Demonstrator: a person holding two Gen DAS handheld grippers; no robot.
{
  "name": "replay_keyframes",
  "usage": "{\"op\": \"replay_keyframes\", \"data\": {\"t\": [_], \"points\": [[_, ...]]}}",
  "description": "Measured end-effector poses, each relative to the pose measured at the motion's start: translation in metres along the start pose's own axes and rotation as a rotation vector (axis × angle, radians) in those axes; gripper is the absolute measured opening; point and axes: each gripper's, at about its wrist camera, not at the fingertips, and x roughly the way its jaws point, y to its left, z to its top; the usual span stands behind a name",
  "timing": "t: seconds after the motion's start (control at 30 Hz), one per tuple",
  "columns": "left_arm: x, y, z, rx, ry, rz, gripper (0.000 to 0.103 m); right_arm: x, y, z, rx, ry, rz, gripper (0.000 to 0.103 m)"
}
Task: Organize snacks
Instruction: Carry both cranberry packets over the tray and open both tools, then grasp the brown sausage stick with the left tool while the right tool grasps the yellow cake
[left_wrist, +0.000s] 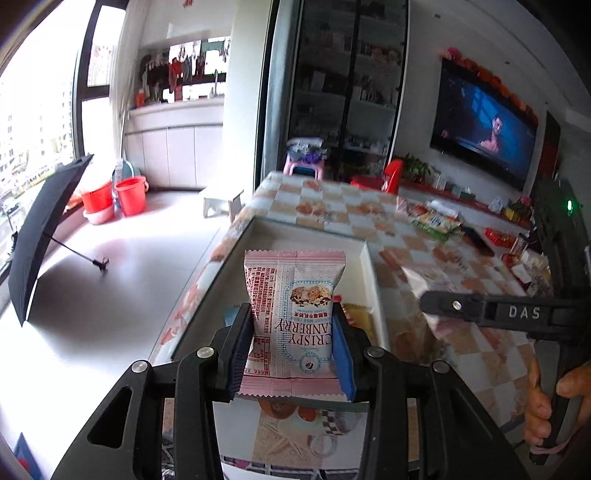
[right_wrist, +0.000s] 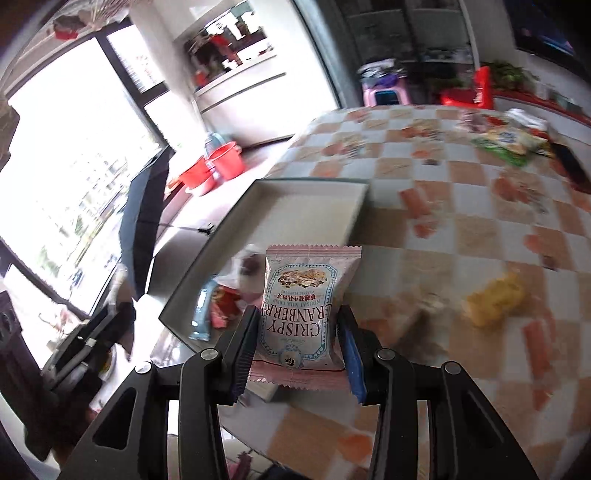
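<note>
Currently both carrying: left gripper and right gripper each clamp a cranberry pack. Next, probably release into box.

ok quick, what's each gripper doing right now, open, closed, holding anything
Left gripper: closed on a pink cranberry snack, over the white box.
Right gripper: closed on another cranberry snack.

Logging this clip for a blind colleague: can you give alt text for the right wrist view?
The right gripper grips a pink cranberry snack packet above a checkered table. A shallow white tray behind it holds a few snacks at its near end; a yellow snack lies to the right.
</note>
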Motion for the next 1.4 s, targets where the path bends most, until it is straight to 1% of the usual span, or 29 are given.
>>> {"op": "replay_keyframes", "data": {"t": [0.2,0.33,0.37,0.4,0.43,0.47,0.5,0.53,0.57,0.6,0.67,0.7,0.73,0.77,0.83,0.87,0.93,1.0,1.03,1.07,1.1,1.17,1.2,1.27,1.33,1.4], "points": [[0.045,0.007,0.005,-0.009,0.091,0.035,0.044,0.060,0.010,0.025,-0.006,0.067,0.074,0.044],[0.070,0.014,0.010,-0.002,0.136,0.068,0.044,0.097,0.016,0.043,-0.012,0.087,0.112,0.044],[0.075,0.015,0.010,-0.002,0.144,0.074,0.045,0.106,0.017,0.045,-0.012,0.104,0.126,0.044],[0.079,0.016,0.010,-0.002,0.150,0.078,0.053,0.112,0.016,0.045,-0.012,0.119,0.138,0.045],[0.084,0.016,0.010,-0.002,0.155,0.083,0.061,0.118,0.014,0.047,-0.009,0.138,0.146,0.047],[0.086,0.017,0.009,-0.004,0.153,0.088,0.077,0.123,0.012,0.047,-0.001,0.156,0.148,0.051],[0.086,0.017,0.008,-0.009,0.141,0.096,0.081,0.125,0.005,0.048,0.020,0.166,0.155,0.069],[0.086,0.016,0.009,-0.011,0.127,0.095,0.081,0.124,-0.002,0.049,0.041,0.165,0.169,0.091],[0.086,0.014,0.009,-0.008,0.117,0.085,0.081,0.121,-0.011,0.049,0.064,0.153,0.189,0.097],[0.086,0.010,0.009,-0.004,0.118,0.079,0.081,0.113,-0.023,0.049,0.092,0.129,0.228,0.099],[0.084,0.000,0.010,-0.001,0.107,0.056,0.081,0.102,-0.040,0.047,0.132,0.125,0.300,0.099],[0.081,-0.007,0.011,0.004,0.090,0.036,0.081,0.095,-0.051,0.046,0.159,0.124,0.311,0.102],[0.078,-0.013,0.012,0.009,0.074,0.022,0.082,0.085,-0.061,0.044,0.177,0.105,0.294,0.102],[0.076,-0.022,0.014,0.018,0.053,0.008,0.082,0.070,-0.075,0.041,0.193,0.054,0.302,0.102],[0.071,-0.036,0.016,0.032,0.024,-0.016,0.083,0.049,-0.094,0.038,0.221,-0.016,0.368,0.102],[0.070,-0.043,0.017,0.039,0.019,-0.026,0.083,0.034,-0.108,0.034,0.253,-0.067,0.398,0.102],[0.067,-0.053,0.019,0.047,0.017,-0.047,0.083,0.018,-0.125,0.026,0.288,-0.115,0.377,0.102],[0.066,-0.064,0.020,0.072,0.040,-0.071,0.083,0.005,-0.143,0.017,0.313,-0.121,0.292,0.102],[0.065,-0.069,0.022,0.089,0.055,-0.082,0.083,0.001,-0.153,0.011,0.325,-0.100,0.245,0.102],[0.064,-0.075,0.024,0.127,0.081,-0.098,0.083,-0.001,-0.157,0.008,0.331,-0.082,0.222,0.102],[0.063,-0.081,0.026,0.159,0.102,-0.105,0.083,-0.005,-0.166,0.002,0.336,-0.040,0.179,0.102],[0.057,-0.090,0.032,0.219,0.139,-0.116,0.083,-0.013,-0.176,-0.003,0.336,0.008,0.112,0.102],[0.054,-0.094,0.036,0.238,0.159,-0.124,0.083,-0.021,-0.181,-0.005,0.331,0.048,0.053,0.102],[0.046,-0.100,0.045,0.256,0.212,-0.142,0.083,-0.037,-0.190,-0.002,0.336,0.092,-0.018,0.102],[0.040,-0.103,0.058,0.249,0.264,-0.160,0.083,-0.057,-0.196,0.002,0.353,0.115,-0.030,0.102],[0.031,-0.106,0.076,0.232,0.308,-0.146,0.083,-0.081,-0.196,0.012,0.348,0.107,-0.027,0.102]]}}
